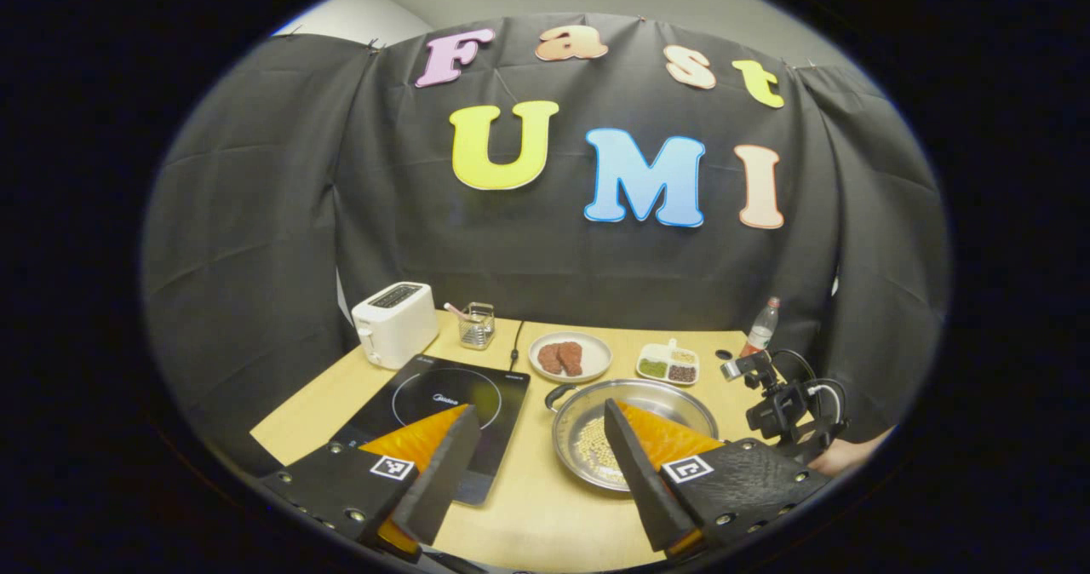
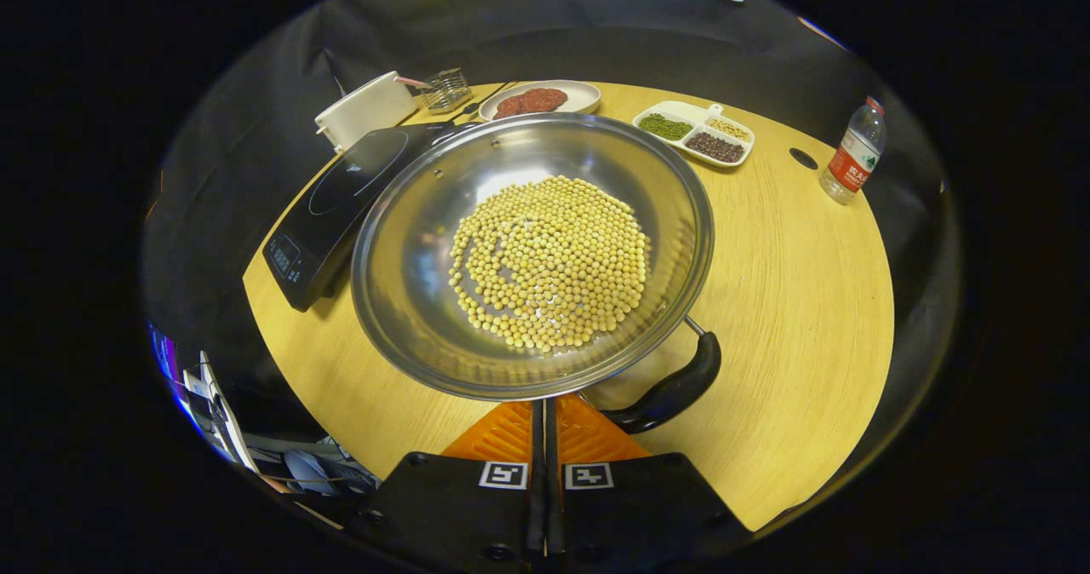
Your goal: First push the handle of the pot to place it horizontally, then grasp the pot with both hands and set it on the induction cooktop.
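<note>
Pressed together just short of the pot [image 2: 532, 250], my right claw [image 2: 545, 438] should nudge the black handle [image 2: 673, 391] sideways, low and slow, while my left claw [image 1: 536, 463] waits spread apart above the tabletop [image 2: 792, 301].

Even overhead light, sharp focus; glare inside pot [image 2: 426, 208]; strong fisheye bending at table [image 2: 809, 301] edges.

We see a silver pot [image 2: 409, 259] of pale yellow beans [image 2: 549, 263] with a black handle [image 2: 673, 391], a glossy black cooktop [image 2: 341, 191] marked with a thin circle, a white toaster [image 1: 393, 323], reddish-brown patties [image 1: 561, 358] on a white plate [image 1: 596, 348], and a clear bottle [image 2: 851, 152] with a red label, all on a light wood-grain table [image 2: 809, 301]
</note>
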Action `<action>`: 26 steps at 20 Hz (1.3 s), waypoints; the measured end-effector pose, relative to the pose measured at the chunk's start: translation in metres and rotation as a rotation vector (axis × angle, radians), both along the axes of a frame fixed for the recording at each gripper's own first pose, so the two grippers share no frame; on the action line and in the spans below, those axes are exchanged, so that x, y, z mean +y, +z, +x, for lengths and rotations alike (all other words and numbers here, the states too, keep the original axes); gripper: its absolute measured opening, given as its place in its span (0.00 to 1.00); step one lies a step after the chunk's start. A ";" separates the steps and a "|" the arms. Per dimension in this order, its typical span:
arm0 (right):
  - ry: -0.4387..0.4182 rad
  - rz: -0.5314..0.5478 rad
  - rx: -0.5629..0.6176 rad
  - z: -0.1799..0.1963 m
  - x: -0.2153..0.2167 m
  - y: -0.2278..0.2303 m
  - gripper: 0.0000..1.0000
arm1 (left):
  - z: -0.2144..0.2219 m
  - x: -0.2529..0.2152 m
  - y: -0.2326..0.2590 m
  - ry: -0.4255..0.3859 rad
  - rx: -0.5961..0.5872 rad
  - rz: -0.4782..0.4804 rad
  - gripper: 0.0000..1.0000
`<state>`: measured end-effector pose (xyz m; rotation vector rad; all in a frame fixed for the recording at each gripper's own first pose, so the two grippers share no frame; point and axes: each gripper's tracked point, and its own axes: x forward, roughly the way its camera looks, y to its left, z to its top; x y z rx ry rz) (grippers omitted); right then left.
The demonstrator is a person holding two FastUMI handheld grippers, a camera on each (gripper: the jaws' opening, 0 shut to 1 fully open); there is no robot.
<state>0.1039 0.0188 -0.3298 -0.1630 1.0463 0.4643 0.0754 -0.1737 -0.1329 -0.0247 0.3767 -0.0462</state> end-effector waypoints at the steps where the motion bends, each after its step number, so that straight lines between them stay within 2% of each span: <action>1: -0.007 -0.007 -0.009 0.004 -0.006 0.000 0.02 | 0.000 -0.005 -0.002 -0.002 0.006 -0.008 0.94; 2: -0.020 -0.015 -0.020 0.009 -0.013 0.000 0.02 | 0.002 -0.008 -0.006 0.000 0.014 -0.013 0.89; 8: -0.073 -0.017 -0.055 0.038 -0.043 0.003 0.02 | 0.005 -0.019 -0.020 0.061 0.039 -0.035 0.89; 11: -0.147 0.020 -0.049 0.057 -0.059 0.006 0.02 | -0.002 -0.029 -0.025 0.075 0.033 -0.009 0.89; 12: -0.160 0.030 -0.057 0.063 -0.062 0.006 0.02 | -0.004 -0.032 -0.027 0.072 0.037 -0.007 0.84; 13: -0.172 0.031 -0.063 0.070 -0.064 0.004 0.02 | -0.006 -0.035 -0.029 0.067 0.043 -0.006 0.84; 14: -0.185 0.033 -0.074 0.074 -0.068 0.008 0.02 | -0.007 -0.039 -0.030 0.062 0.047 -0.006 0.89; 15: -0.196 0.043 -0.075 0.075 -0.069 0.009 0.02 | -0.007 -0.040 -0.031 0.054 0.049 -0.006 0.84; 16: -0.209 0.047 -0.074 0.076 -0.071 0.010 0.02 | -0.004 -0.043 -0.032 0.042 0.049 -0.006 0.89; 18: -0.229 0.046 -0.083 0.078 -0.074 0.011 0.02 | 0.001 -0.043 -0.034 0.020 0.050 -0.007 0.89; 22: -0.282 0.008 -0.120 0.074 -0.084 0.021 0.02 | 0.017 -0.016 -0.031 0.016 0.023 0.007 0.90; 23: -0.309 0.000 -0.142 0.073 -0.089 0.028 0.03 | 0.021 -0.011 -0.033 0.004 0.029 -0.008 0.85; 24: -0.336 0.008 -0.152 0.072 -0.091 0.035 0.04 | 0.027 -0.005 -0.037 -0.011 0.036 -0.025 0.90; 26: -0.392 0.029 -0.162 0.069 -0.094 0.045 0.29 | 0.038 0.012 -0.042 -0.041 0.048 -0.040 0.90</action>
